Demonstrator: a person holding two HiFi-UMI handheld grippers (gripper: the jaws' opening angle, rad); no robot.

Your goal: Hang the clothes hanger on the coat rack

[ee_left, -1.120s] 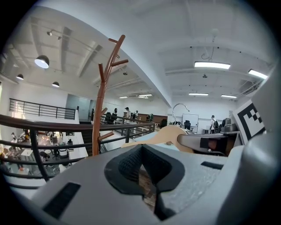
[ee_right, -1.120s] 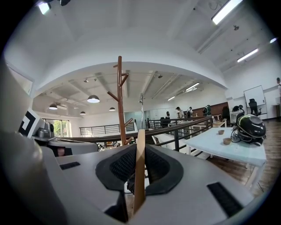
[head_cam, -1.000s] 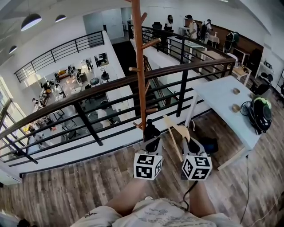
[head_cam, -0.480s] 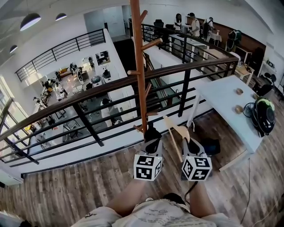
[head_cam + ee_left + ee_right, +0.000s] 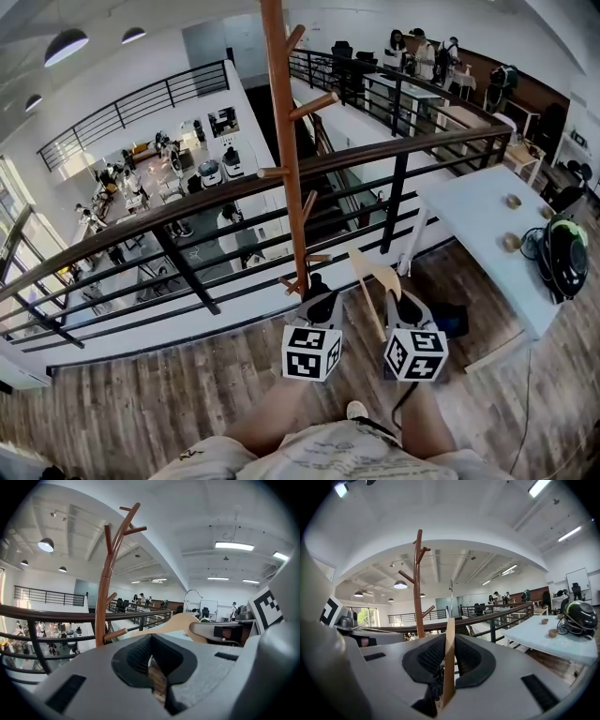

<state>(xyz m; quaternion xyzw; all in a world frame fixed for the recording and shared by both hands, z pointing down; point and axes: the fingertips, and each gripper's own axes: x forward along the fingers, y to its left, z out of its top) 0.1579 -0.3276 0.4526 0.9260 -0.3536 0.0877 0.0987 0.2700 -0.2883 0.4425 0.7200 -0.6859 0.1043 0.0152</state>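
The brown wooden coat rack (image 5: pixel 285 150) stands at the black railing, with short pegs up its pole. A light wooden clothes hanger (image 5: pixel 369 277) is held edge-on in my right gripper (image 5: pixel 396 300), which is shut on its body (image 5: pixel 449 653). Its metal hook (image 5: pixel 451 588) points up. My left gripper (image 5: pixel 317 283) is just left of the hanger, near the rack's lowest pegs, shut with nothing in it. In the left gripper view the rack (image 5: pixel 105 578) rises on the left, and the hanger (image 5: pixel 172 623) and right gripper (image 5: pixel 225 632) lie to the right.
A black metal railing (image 5: pixel 187 202) runs across behind the rack, with a lower floor beyond it. At the right stands a white table (image 5: pixel 478 211) with a helmet (image 5: pixel 565 255) and small bowls. People stand far back. Wood plank floor (image 5: pixel 141 412) lies underfoot.
The rack has drifted slightly left and the table right in the head view, as the view shifted. Both grippers and the hanger keep their places in the frame.
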